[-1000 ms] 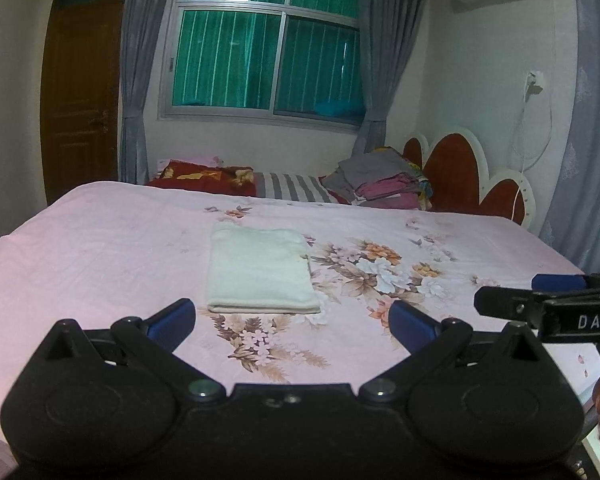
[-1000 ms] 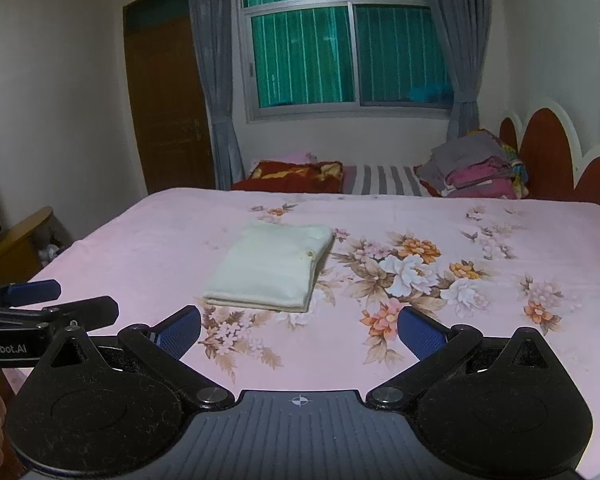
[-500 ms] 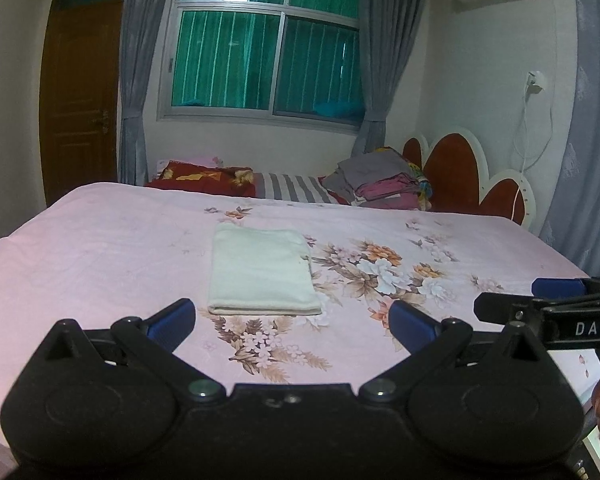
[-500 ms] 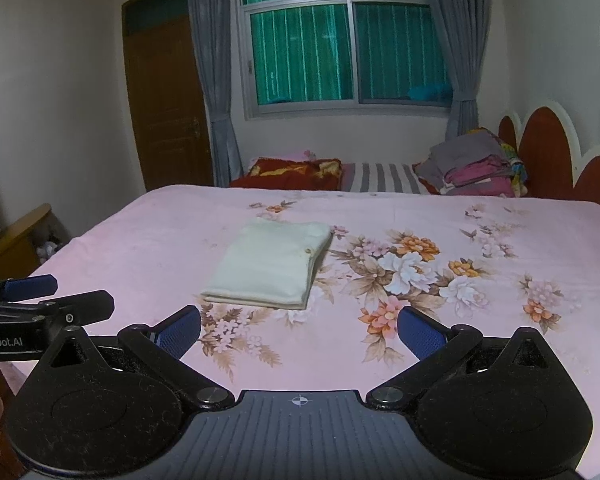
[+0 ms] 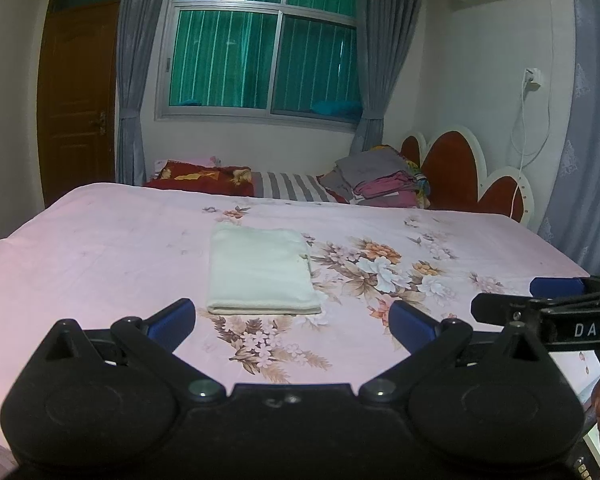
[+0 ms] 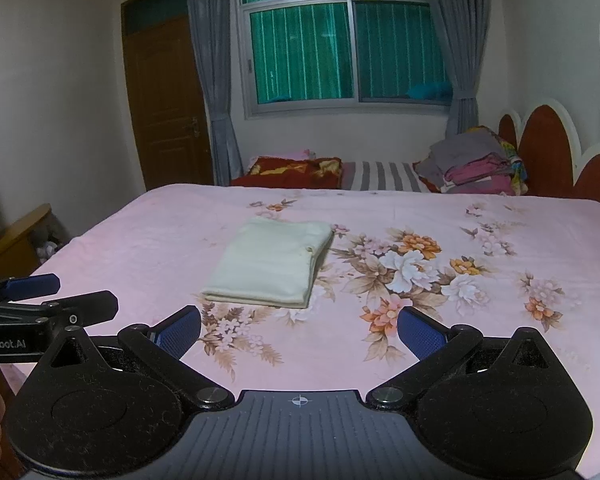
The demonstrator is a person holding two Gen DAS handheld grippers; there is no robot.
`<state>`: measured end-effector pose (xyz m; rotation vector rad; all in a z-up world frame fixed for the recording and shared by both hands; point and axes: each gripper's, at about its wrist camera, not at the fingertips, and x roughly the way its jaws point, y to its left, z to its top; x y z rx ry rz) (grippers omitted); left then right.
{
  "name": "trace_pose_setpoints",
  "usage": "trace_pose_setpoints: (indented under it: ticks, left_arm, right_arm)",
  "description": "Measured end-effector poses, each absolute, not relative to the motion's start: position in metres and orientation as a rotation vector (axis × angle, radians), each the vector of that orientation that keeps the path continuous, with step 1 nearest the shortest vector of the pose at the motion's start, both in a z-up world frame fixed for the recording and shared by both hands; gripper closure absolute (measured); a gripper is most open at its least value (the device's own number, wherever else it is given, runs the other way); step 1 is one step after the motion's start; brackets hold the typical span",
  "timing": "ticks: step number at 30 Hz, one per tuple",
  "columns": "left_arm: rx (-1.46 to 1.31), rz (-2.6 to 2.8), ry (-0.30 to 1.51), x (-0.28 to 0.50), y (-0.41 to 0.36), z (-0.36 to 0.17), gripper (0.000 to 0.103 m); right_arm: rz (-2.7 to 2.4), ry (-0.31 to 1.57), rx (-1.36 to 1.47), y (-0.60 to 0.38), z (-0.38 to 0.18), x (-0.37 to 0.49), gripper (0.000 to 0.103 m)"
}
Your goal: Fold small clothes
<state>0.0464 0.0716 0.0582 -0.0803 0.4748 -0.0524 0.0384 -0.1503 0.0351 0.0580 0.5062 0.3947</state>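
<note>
A cream garment [image 5: 260,270] lies folded into a neat rectangle on the pink floral bedsheet [image 5: 100,248]; it also shows in the right wrist view [image 6: 274,266]. My left gripper [image 5: 292,326] is open and empty, held back above the bed's near edge, short of the garment. My right gripper [image 6: 300,332] is open and empty too, at the near edge, to the right of the left one. Each gripper shows at the side of the other's view: the right one [image 5: 556,300], the left one [image 6: 44,296].
A stack of folded clothes [image 5: 384,178] sits at the far right by the red headboard [image 5: 456,168]. A red patterned pillow [image 5: 204,174] and a striped one [image 5: 292,186] lie at the far edge. A wooden piece of furniture [image 6: 16,240] stands left of the bed.
Both grippers have drawn back and risen slightly, still open. The folded garment has not moved.
</note>
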Motion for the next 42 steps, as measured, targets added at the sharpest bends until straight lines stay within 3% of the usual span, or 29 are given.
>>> trace_pose_setpoints:
  ticks: [42]
  left_arm:
    - [-0.054, -0.044, 0.453, 0.053, 0.086, 0.054, 0.001]
  right_arm:
    - [0.411, 0.503, 0.039, -0.152, 0.033, 0.047, 0.0]
